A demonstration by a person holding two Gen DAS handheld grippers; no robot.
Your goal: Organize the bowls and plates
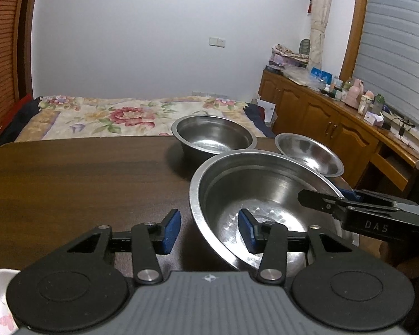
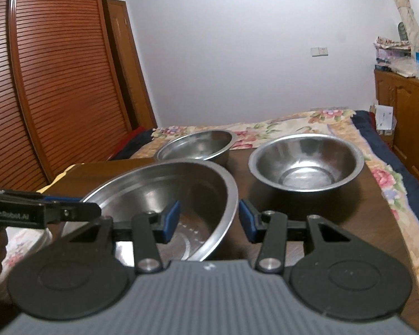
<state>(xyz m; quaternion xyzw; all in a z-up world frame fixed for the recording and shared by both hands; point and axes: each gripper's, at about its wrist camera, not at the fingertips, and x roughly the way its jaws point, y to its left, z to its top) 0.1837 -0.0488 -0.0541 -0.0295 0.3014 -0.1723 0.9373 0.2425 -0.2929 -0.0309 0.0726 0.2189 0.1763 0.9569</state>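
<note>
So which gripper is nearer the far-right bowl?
Right. The right gripper straddles the big bowl's rim just short of the far-right bowl; the left gripper is across the big bowl.

Bare dark wooden tabletop left of the large tilted steel bowl: open passage. Right and far side blocked by the deep steel bowl and the small shallow steel bowl; narrow gap between these.
</note>
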